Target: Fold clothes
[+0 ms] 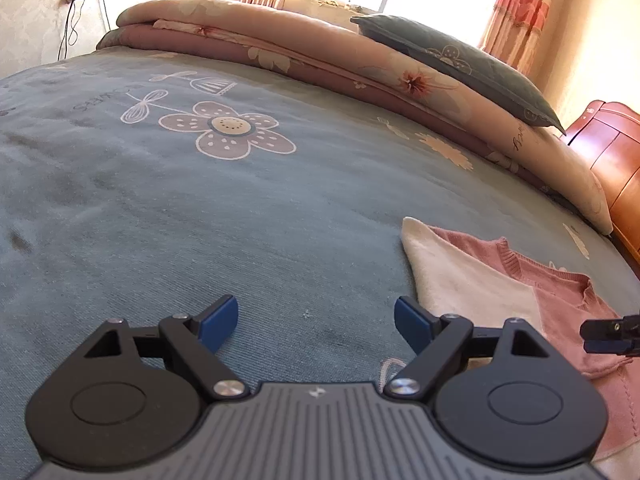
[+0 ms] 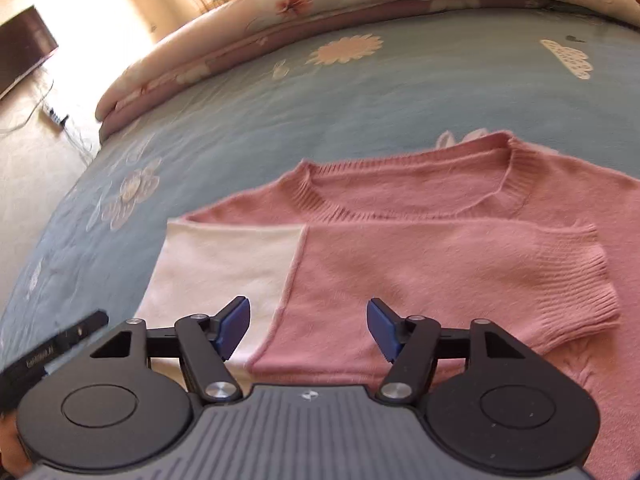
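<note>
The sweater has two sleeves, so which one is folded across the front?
The pink sleeve with the ribbed cuff lies across the sweater's chest. The white sleeve lies along the side instead.

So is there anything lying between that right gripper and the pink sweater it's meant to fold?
Nothing visible. The right gripper is open and empty, right above the sweater, whose folded-over sleeve lies flat. No other item lies on it.
</note>
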The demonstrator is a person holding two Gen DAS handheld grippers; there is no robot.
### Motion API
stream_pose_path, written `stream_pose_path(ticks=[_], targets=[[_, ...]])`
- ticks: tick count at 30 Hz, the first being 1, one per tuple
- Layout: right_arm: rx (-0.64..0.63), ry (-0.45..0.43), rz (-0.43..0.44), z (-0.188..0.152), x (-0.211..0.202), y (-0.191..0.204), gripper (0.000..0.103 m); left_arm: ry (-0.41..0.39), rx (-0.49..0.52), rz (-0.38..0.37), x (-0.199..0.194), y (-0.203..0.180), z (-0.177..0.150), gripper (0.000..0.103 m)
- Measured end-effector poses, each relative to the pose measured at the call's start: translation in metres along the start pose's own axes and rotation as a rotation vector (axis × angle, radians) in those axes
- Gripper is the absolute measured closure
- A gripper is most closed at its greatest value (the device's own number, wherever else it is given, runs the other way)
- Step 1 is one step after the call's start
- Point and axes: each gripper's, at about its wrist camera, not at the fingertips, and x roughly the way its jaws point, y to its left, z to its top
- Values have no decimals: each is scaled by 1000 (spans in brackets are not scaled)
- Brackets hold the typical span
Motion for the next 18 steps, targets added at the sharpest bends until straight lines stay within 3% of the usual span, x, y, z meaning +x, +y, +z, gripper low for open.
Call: stream_pose_path(ticks=[1,4,8,11,13,15,18], targets=[[-12,19,-5,-3,2,2,34,1,3,2,0,-1,0,18],[-60,2,-152,-11,-9,-5,34,2,4,0,0,-1,0,18],[-116,-43,-283,-17,-54,-12,31,21,9,-12,-1,-6,1,18],[-147,-63,-353,-26,-93,-20,23,26,56,-53,-13,-21,1,18],[-172,-75,-404,-36,-115,-25,20,24,102,-133,-26,-40,-1,17],[-203,-82,-455,-51,-134,-30,10,21,148,-214,-38,-59,-3,13],[-215,-92,-476,-73,-147,-37,2,100,150,-456,-41,-90,-15,12]])
